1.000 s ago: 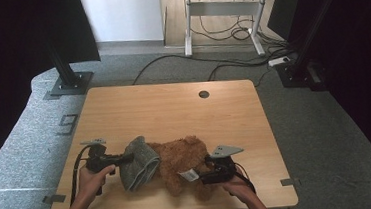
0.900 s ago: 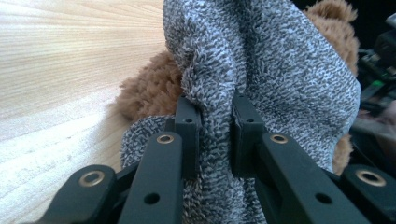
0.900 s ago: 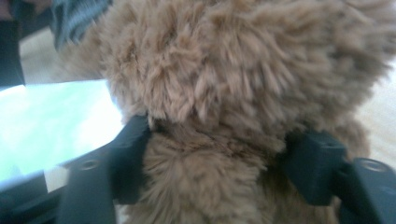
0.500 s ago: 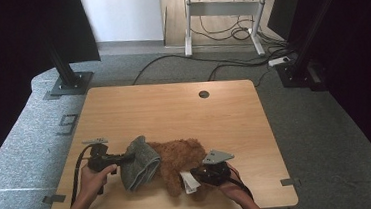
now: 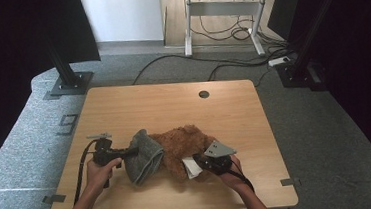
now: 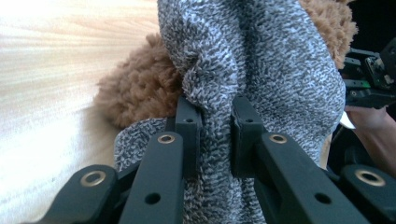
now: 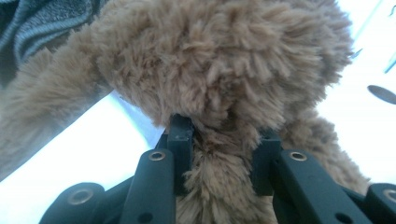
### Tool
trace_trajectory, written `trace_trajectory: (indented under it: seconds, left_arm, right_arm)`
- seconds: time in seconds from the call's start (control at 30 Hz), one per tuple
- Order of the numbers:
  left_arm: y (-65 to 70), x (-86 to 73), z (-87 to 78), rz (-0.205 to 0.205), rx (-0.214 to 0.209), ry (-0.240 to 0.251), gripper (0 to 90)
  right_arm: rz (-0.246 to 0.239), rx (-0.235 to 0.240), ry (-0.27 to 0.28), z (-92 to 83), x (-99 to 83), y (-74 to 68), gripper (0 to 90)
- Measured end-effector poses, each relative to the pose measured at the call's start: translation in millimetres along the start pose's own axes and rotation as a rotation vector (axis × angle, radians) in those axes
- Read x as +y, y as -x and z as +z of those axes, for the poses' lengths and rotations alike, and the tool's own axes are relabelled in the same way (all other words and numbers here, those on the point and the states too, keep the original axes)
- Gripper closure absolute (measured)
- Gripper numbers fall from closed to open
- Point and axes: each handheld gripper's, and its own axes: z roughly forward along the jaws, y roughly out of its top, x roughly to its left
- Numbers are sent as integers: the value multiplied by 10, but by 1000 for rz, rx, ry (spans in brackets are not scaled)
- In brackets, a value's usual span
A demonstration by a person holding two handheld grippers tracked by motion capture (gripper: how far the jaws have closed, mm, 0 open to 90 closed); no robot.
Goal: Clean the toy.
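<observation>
- One brown plush toy (image 5: 183,147) lies on the near half of the wooden surface (image 5: 173,105), between the person's two hands. It's fluffy enough that I can't tell head from legs from the high view.
- One grey knitted garment (image 5: 142,155), a little sweater or hat by the look of it, sits at the plush's left end. It touches the fur and partly wraps it. In the left gripper view the brown fur pokes out behind the grey knit (image 6: 261,70).
- Left tool (image 5: 129,151): clenched on a fold of the grey knit. You can see the fabric bunched tight between the pads in its own view.
- Right tool (image 5: 199,162): its jaws have just been closing, and in the right gripper view there's a tuft or limb of the plush (image 7: 219,93) squeezed between them. So I'd say it's grasping the toy now.
- A white tag or label (image 5: 192,168) sticks out right beside the right tool.
- Progress, as I read it: both grips are set and the garment is started on one end, so the setup is done. The actual pulling of the knit along or off the body is what's left. Can't tell which way it's meant to go.
- Count: one plush, one knit piece, two tools, two hands, one surface. A round hole (image 5: 203,94) sits near the far edge of the surface.
</observation>
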Motion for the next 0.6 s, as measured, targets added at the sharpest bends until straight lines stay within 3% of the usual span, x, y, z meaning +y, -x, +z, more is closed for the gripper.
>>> trace_trajectory:
  seconds: [0.2,0.33,0.43,0.6]
  left_arm:
    - [8,-156,-28,-18,-50,-16,761]
    - [55,-208,-34,-8,-58,-32,759]
    - [77,-223,-41,-1,-56,-38,759]
    - [103,-244,-42,-1,-58,-47,758]
  right_arm:
    - [54,48,-19,-64,-147,-60,671]
    - [97,85,-48,-98,-241,-74,637]
    - [133,105,-55,-136,-288,-71,550]
    - [162,119,-54,-183,-307,-58,528]
